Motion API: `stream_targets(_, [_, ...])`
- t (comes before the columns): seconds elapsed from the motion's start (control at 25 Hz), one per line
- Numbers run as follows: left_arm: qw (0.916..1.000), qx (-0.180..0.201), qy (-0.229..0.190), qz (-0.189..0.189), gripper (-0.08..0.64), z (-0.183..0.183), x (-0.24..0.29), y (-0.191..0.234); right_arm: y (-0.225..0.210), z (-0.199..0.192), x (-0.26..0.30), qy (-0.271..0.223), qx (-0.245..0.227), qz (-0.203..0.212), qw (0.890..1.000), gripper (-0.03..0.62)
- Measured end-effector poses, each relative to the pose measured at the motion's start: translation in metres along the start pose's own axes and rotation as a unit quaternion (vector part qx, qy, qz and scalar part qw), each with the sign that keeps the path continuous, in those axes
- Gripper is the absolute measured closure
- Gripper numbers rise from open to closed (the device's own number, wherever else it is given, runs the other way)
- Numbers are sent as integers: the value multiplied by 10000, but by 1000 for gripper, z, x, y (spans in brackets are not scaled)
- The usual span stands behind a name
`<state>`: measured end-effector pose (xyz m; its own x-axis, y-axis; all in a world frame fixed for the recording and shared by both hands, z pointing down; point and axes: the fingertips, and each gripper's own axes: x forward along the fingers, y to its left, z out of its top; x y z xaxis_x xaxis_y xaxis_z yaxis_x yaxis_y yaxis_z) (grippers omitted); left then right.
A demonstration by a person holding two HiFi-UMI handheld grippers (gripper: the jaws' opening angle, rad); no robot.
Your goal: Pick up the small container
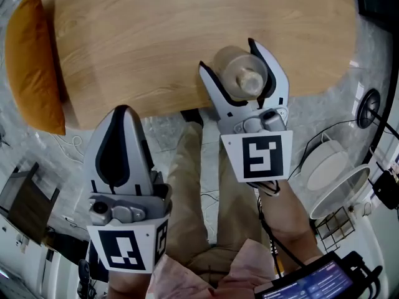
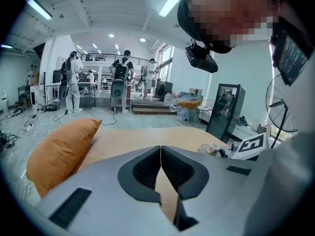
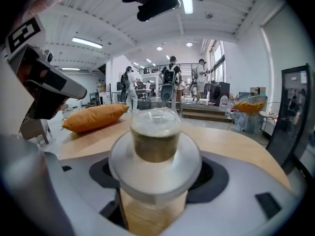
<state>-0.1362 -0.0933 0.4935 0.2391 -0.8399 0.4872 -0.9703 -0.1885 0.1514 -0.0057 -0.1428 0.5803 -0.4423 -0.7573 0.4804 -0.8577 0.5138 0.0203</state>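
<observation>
Clear-plastic small container is sitting upright within the right gripper's clamping jaws; left gripper, closed empty, is hanging apart.

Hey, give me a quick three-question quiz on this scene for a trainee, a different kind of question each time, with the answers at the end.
1. True or false: the left gripper holds the small container.
2. What lies at the left end of the wooden table?
A. an orange cushion
B. a blue towel
C. a green bowl
3. Fill in the blank: the left gripper's jaws are ____, with nothing between them.

Key
1. False: the right gripper is shut on it.
2. A
3. shut
</observation>
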Motion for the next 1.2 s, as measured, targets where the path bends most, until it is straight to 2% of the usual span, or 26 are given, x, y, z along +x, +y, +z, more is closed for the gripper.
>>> stream_targets(0.2, [9993,-110,-351,-74,546,38,-15,-20,-11,42,-27,-185,14,-64,9998,254])
stream_targets(0.64, [9918,390,-1213,-93,546,146,-68,-59,-27,167,-100,-778,-305,-73,9965,253])
stream_targets(0.8, [9922,459,-1141,197,546,173,-87,-66,-31,217,-126,-1091,-497,28,9928,253])
stream_targets(0.88, [9901,562,-1246,311,546,190,-98,-72,-35,238,-142,-1186,-524,85,9915,253])
stream_targets(1.0, [9879,525,-1384,466,546,214,-119,-79,-32,267,-169,-1291,-496,128,9903,253])
stream_targets(1.2, [9783,778,-1784,714,546,264,-153,-78,-23,320,-207,-1590,-446,216,9860,253])
